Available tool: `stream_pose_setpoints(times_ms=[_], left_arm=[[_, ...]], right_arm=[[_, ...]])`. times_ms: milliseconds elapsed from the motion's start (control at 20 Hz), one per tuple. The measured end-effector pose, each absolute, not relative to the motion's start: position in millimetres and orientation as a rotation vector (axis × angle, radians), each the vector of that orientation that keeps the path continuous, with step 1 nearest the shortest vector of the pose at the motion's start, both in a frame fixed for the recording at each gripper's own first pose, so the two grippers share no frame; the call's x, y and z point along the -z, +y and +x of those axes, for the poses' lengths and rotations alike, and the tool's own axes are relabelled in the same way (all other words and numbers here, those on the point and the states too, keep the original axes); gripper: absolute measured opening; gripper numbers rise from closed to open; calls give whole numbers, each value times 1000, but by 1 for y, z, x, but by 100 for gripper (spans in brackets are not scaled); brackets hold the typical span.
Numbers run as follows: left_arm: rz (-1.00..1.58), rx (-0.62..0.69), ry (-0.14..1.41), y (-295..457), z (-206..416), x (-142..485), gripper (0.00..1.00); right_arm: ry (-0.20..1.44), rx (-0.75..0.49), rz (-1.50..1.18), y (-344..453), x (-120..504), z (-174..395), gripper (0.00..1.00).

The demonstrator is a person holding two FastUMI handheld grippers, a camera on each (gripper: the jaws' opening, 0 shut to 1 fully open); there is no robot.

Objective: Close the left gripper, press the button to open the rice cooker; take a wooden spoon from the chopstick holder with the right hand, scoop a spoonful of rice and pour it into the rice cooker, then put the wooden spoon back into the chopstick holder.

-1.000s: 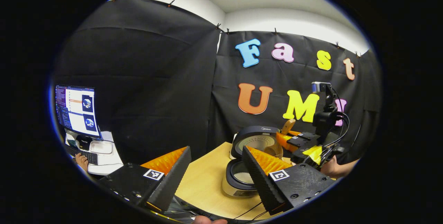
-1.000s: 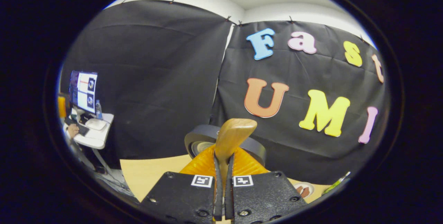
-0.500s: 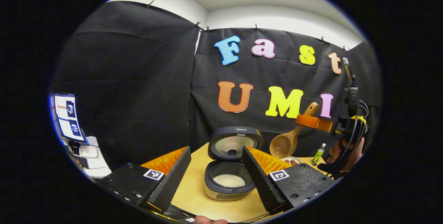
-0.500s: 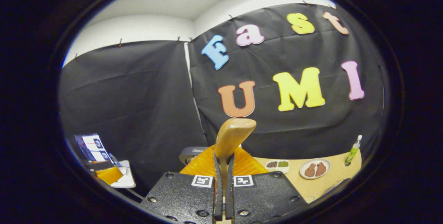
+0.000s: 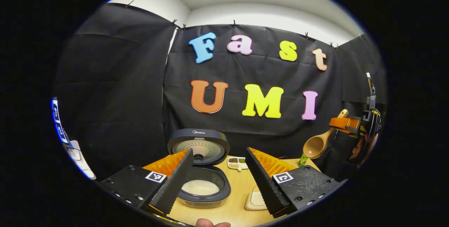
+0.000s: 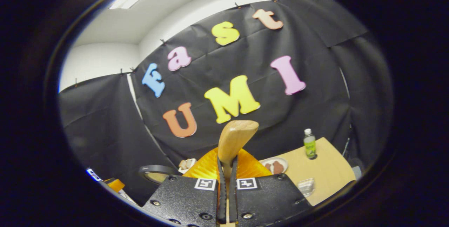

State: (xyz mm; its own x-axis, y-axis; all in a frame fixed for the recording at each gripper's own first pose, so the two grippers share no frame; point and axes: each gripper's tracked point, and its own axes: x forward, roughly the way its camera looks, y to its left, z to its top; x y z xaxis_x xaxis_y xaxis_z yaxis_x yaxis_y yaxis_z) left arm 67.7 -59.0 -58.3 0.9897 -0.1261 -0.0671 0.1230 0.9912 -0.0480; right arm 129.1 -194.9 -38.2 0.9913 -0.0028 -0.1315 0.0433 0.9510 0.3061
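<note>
— Wooden spoon (image 6: 234,139), where is it?

— In the right gripper view its handle end stands up at the lower middle of the frame, pinched between both fingers of the right gripper (image 6: 227,185), which are clenched on it. In the left gripper view the same spoon (image 5: 317,144) hangs at the right edge of the frame, bowl tilted down and to the left, well above the table, with the right gripper (image 5: 345,123) and the hand (image 5: 361,146) holding it just behind.

— And the rice cooker?

— At the lower middle of the left gripper view, the rice cooker (image 5: 203,185) sits on the table (image 5: 238,202) with its lid (image 5: 199,146) raised upright behind the pot. White rice lies in the inner pot. In the right gripper view only a slice of the lid (image 6: 156,172) peeks out at the lower left.

— The left gripper?

— The left gripper (image 5: 219,178) is released, its two fingers spread wide at the bottom of the frame, grasping nothing, the cooker seen between them.

— What else is around?

— A divided dish (image 5: 236,163) lies just right of the lid, a pale flat object (image 5: 255,200) near the frame's lower edge. In the right gripper view a plate (image 6: 275,165) with brown pieces sits right of centre, and a green bottle (image 6: 309,144) stands upright farther right. A chopstick holder I cannot make out.
</note>
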Motion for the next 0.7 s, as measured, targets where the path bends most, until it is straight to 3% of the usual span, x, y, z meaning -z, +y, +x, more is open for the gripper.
stream_pose_setpoints(times_ms=[100, 300, 700], left_arm=[[-32, 150, 82, -81, 76, 63, 95], [-13, 183, 110, -118, 82, 73, 95], [21, 191, 168, -157, 89, 91, 95]], right_arm=[[139, 112, 274, -245, 55, 131, 11], [204, 206, 221, -305, 107, 147, 8], [374, 225, 187, -343, 230, 175, 9]])
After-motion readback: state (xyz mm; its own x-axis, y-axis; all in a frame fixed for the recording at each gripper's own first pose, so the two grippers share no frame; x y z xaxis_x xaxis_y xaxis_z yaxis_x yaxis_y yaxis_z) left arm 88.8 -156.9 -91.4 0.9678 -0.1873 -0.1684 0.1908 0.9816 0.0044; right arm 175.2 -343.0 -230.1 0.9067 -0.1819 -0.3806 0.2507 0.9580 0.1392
